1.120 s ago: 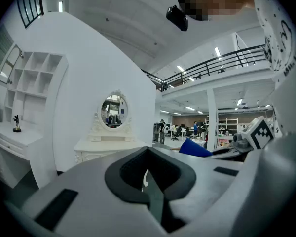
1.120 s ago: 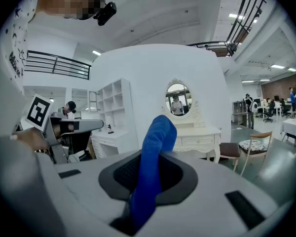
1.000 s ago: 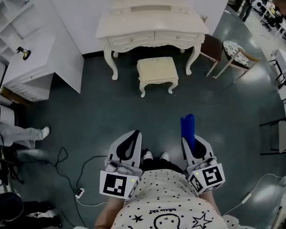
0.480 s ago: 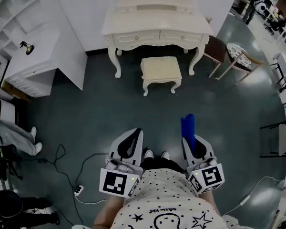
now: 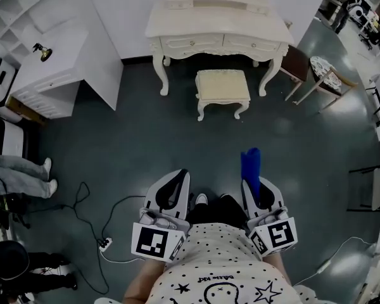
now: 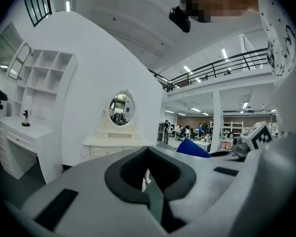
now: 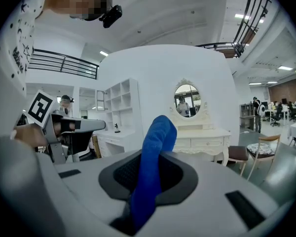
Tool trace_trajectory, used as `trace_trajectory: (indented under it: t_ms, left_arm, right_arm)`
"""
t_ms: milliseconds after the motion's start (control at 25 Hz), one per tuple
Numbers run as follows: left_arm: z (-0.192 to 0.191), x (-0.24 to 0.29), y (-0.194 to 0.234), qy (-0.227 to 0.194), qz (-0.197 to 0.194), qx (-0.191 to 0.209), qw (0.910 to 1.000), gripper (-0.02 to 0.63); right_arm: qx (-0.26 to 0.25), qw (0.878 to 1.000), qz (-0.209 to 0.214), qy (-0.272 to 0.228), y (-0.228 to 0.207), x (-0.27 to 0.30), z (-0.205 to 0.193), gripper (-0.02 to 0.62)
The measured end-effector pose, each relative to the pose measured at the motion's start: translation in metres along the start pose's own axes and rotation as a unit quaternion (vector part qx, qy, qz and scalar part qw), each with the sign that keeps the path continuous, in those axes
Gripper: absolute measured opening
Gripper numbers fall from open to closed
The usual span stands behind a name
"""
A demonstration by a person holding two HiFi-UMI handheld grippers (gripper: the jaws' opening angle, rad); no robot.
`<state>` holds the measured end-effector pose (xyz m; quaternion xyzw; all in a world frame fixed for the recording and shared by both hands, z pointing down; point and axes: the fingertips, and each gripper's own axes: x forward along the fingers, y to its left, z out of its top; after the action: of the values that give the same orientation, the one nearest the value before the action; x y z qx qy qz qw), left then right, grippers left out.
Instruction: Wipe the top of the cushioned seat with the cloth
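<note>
The right gripper (image 5: 253, 189) pinched the cloth (image 5: 251, 164); the left gripper (image 5: 177, 178) sat closed, empty. The cushioned seat (image 5: 222, 85) stood on the floor (image 5: 133, 138) at 12 o'clock

The head view is dim and greyish, colours washed out but for the blue cloth (image 5: 251, 170); its edges bow and its corners darken; the floor (image 5: 282, 128) bears a faint sheen; both gripper views are brighter, lit by strip lights (image 6: 226, 53) overhead, ringed in black, their foreground soft.

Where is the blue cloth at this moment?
In the head view the blue cloth juts from the shut right hand-held gripper, lower right, well short of the cushioned seat by the dressing table.
</note>
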<state>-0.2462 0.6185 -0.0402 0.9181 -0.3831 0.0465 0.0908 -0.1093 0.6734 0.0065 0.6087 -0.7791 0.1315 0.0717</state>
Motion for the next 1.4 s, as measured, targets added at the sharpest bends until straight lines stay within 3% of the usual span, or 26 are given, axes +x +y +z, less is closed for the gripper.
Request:
trace_trajectory:
  t_ms: [400, 1000, 1400]
  left_arm:
    - [-0.002, 0.038, 0.006, 0.008, -0.001, -0.006, 0.9999, 0.009]
    - [0.035, 0.165, 0.021, -0.022, 0.042, 0.001, 0.9989, 0.009]
    - [0.036, 0.205, 0.008, -0.032, 0.061, -0.002, 0.9976, 0.009]
  right_arm:
    - [0.007, 1.000, -0.003, 0.020, -0.027, 0.016, -0.004, 0.064]
    - [-0.005, 0.999, 0.027, 0.019, -0.139, 0.094, 0.033, 0.064]
    - [-0.008, 0.999, 0.033, 0.016, -0.194, 0.108, 0.035, 0.064]
